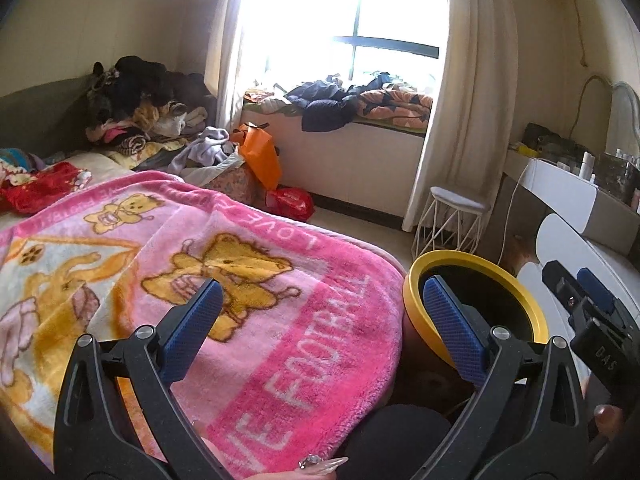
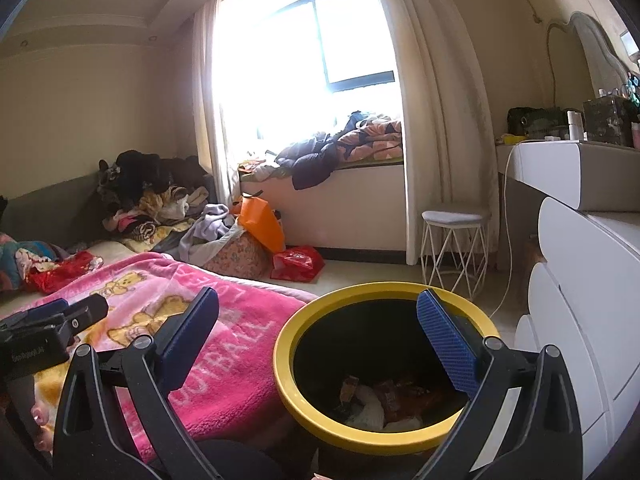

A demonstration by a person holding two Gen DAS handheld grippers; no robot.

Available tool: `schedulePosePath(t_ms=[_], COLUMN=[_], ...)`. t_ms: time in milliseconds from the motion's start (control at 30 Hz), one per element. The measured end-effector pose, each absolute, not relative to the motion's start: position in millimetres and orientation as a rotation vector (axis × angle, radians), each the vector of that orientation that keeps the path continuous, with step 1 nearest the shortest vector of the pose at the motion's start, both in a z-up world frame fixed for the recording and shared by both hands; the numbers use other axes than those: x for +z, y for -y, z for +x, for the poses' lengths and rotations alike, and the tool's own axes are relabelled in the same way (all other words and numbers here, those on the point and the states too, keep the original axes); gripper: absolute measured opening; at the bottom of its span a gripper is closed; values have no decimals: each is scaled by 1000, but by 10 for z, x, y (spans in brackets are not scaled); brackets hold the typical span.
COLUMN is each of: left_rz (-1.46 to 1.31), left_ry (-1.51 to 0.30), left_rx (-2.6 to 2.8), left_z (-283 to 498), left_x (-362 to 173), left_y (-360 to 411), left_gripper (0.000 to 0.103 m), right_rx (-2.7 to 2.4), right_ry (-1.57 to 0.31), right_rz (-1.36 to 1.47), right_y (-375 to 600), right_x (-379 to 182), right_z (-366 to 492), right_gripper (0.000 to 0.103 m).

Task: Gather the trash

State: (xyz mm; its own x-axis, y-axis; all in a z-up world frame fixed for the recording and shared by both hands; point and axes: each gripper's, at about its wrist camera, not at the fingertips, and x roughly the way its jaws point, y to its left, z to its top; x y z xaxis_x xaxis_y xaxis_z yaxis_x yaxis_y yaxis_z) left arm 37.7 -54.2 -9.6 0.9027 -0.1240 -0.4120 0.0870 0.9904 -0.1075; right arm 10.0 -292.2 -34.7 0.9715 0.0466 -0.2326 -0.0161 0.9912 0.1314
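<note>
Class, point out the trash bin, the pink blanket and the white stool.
trash bin (image 2: 288,376), right wrist view, yellow rim
pink blanket (image 1: 320,320), left wrist view, pink border
white stool (image 2: 454,218), right wrist view, seat
</note>
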Motion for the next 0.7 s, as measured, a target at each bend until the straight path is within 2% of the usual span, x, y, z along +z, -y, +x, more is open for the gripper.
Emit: schedulePosePath(t_ms=[700], left_rz=[-89], left_ry=[-429], left_rx=[-109], left_z=[355], left_x=[-93], left_y=[538], left_gripper=[93], right_rx=[36], right_ry=[-227], right_rz=[113], right_y=[2878], right_x=[-389], right_z=[98], right_gripper=[97])
